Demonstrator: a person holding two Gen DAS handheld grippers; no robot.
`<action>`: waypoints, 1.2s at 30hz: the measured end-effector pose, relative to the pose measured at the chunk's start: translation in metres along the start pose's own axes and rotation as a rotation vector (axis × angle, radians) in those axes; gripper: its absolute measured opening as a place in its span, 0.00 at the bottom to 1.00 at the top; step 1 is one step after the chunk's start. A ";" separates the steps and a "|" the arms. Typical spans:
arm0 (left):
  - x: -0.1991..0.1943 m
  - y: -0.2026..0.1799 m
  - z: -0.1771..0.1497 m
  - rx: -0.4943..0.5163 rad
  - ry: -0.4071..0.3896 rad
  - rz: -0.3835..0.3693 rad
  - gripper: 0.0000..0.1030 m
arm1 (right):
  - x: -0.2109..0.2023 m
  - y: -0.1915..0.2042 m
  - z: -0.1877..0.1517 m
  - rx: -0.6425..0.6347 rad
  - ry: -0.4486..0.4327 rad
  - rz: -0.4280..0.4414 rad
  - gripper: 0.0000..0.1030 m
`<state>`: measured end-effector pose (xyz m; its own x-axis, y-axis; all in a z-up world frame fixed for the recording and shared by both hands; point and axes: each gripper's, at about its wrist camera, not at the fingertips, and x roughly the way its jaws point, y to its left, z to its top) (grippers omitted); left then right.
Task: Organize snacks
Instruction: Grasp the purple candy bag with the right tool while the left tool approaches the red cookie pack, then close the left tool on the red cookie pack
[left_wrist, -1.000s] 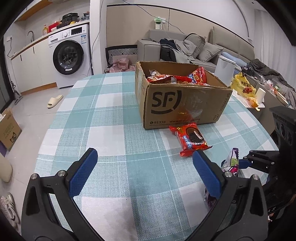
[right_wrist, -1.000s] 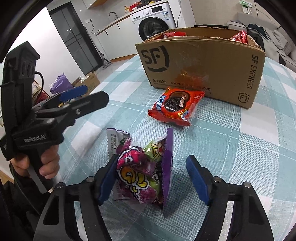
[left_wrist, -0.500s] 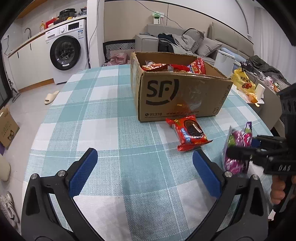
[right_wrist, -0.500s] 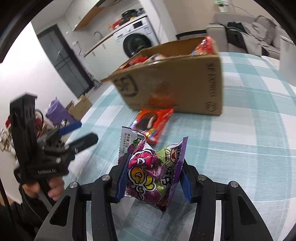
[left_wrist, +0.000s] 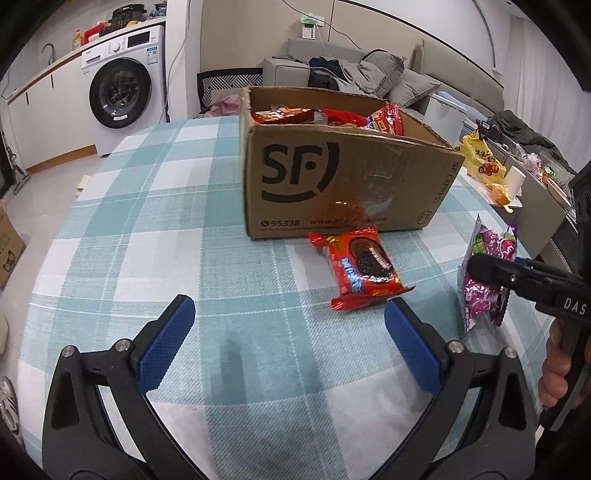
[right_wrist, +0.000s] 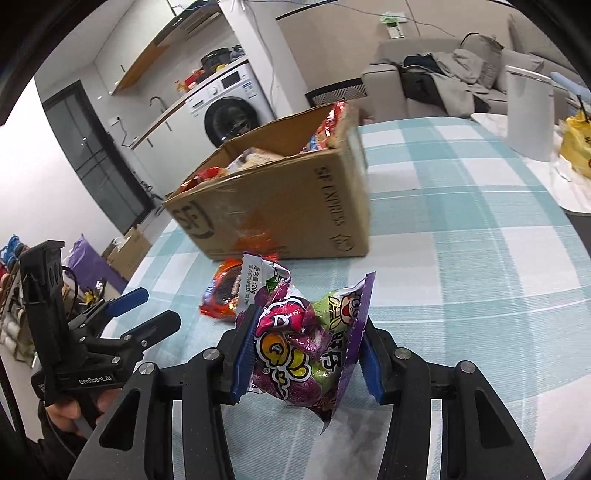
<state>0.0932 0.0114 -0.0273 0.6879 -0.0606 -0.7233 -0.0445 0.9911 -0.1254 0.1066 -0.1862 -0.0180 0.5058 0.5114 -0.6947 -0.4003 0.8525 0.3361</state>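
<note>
My right gripper is shut on a purple candy bag and holds it above the checked tablecloth; the bag also shows in the left wrist view, at the right. An open cardboard SF box with several red snack packs inside stands mid-table; it also shows in the right wrist view. A red cookie pack lies flat just in front of the box, and in the right wrist view partly behind the candy bag. My left gripper is open and empty, low over the table in front of the cookie pack.
The table has a teal and white checked cloth. A white bin and a yellow bag sit beyond the right edge. A washing machine and a sofa stand behind.
My right gripper has closed on the candy bag and lifted it off the table, towards the box. My left gripper has moved closer to the box and the cookie pack.
</note>
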 end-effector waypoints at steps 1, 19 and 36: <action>0.003 -0.002 0.001 -0.002 0.005 -0.002 0.99 | 0.000 -0.002 0.000 0.003 -0.001 -0.005 0.48; 0.063 -0.044 0.029 0.024 0.081 0.012 0.99 | -0.005 -0.009 -0.001 0.014 -0.017 -0.024 0.48; 0.071 -0.057 0.031 0.104 0.078 -0.017 0.42 | -0.010 -0.009 -0.001 0.016 -0.027 -0.029 0.48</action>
<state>0.1666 -0.0458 -0.0504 0.6295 -0.0823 -0.7726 0.0449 0.9966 -0.0695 0.1042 -0.1990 -0.0148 0.5378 0.4889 -0.6869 -0.3726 0.8687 0.3265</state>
